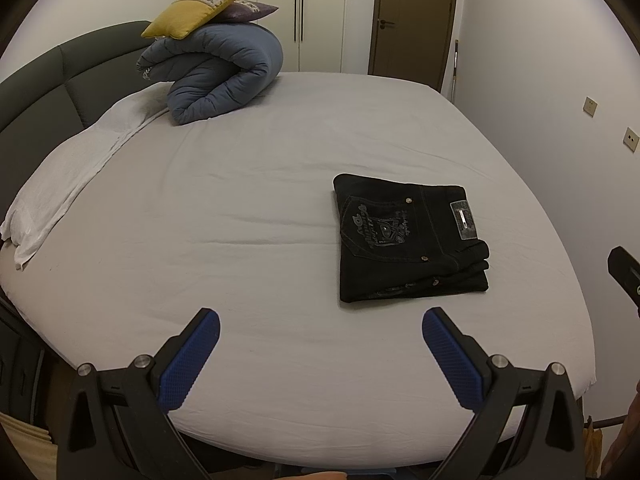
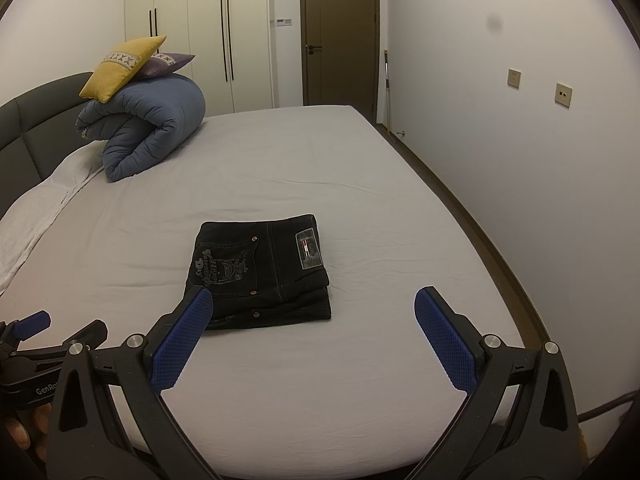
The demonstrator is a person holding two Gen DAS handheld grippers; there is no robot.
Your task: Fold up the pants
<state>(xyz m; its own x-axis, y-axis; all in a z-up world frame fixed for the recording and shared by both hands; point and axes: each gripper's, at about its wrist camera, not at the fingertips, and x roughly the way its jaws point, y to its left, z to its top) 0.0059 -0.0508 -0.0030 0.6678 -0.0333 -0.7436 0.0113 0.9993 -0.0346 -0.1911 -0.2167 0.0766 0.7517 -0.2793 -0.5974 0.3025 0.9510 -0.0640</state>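
Black jeans lie folded into a compact square on the grey bed sheet, back pocket and waist label facing up. They also show in the right wrist view. My left gripper is open and empty, held above the near edge of the bed, left of and nearer than the jeans. My right gripper is open and empty, just short of the jeans' near edge, not touching them. The left gripper also shows at the left edge of the right wrist view.
A rolled blue duvet with a yellow cushion and a purple cushion on top sits at the bed's far left by the dark headboard. A white towel lies along the left side. A wall runs along the right.
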